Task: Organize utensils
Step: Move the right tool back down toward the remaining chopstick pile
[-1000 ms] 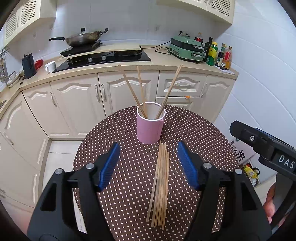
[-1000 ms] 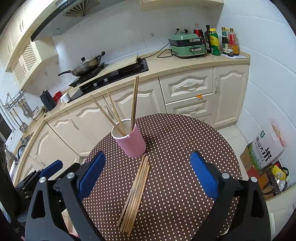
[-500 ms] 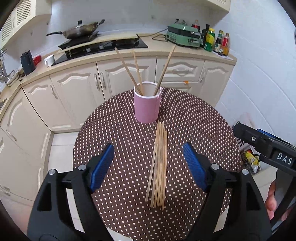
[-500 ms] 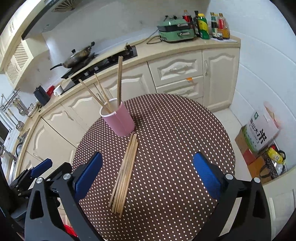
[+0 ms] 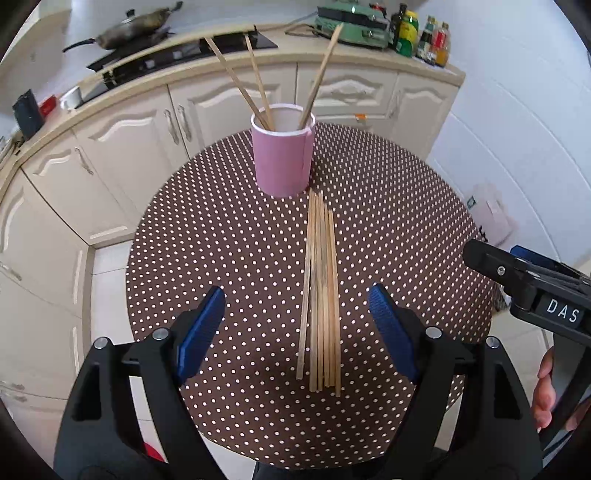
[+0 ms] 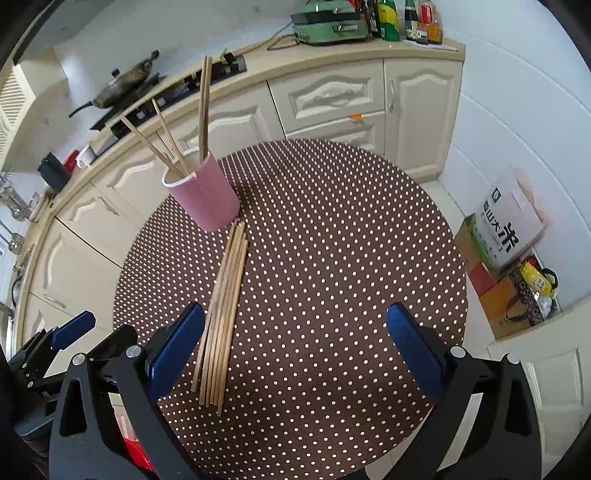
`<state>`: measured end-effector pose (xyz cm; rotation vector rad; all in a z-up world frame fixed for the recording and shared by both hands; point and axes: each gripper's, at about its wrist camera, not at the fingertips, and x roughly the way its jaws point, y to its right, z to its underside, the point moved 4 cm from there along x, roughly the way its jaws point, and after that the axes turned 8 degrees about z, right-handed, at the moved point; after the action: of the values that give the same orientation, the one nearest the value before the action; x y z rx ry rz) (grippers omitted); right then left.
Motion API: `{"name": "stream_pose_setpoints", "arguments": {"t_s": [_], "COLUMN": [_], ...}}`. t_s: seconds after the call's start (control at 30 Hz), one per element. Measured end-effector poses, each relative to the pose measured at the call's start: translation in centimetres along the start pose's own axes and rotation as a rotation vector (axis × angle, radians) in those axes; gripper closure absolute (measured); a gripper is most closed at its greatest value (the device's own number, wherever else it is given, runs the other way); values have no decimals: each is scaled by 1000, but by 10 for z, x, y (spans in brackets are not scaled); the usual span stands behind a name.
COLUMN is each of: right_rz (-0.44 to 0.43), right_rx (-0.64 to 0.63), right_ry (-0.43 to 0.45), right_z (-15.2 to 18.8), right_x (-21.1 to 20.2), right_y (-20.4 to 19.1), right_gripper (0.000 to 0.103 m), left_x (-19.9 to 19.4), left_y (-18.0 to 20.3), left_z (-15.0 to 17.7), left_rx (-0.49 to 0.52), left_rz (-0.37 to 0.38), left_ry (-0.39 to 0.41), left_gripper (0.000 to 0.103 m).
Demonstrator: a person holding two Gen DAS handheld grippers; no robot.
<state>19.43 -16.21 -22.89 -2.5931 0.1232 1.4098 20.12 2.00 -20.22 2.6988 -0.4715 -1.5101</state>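
Chopsticks (image 5: 320, 291), loose bundle: laid flat on the table (image 5: 221, 229), long axis running from the cup (image 5: 282, 155) (three sticks already held) toward the left gripper (image 5: 297, 328), centred between its spread, empty jaws; right gripper (image 6: 295, 347), likewise spread, is offset rightward.

In the left wrist view a round table (image 5: 406, 206) fills the middle of the frame. A cup (image 5: 282, 155) stands on it, upper centre, with three chopsticks (image 5: 258, 70) leaning inside. A bundle of chopsticks (image 5: 322, 288) lies on the table just below the cup, running toward the bottom. Cabinets (image 5: 122, 140) curve behind the table, and a wok (image 5: 136, 26) sits upper left.
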Motion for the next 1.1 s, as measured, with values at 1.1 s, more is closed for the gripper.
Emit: {"name": "stream_pose_setpoints", "arguments": {"t_s": [1.1], "right_rz": [194], "right_rx": [-74], "right_ry": [-316], "right_z": [20], "right_x": [125], "right_y": [-69], "right_gripper": [8], "left_x": [101], "left_y": [-80], "left_z": [-6], "left_rx": [0], "left_rz": [124], "left_ry": [-303], "left_gripper": [24]}}
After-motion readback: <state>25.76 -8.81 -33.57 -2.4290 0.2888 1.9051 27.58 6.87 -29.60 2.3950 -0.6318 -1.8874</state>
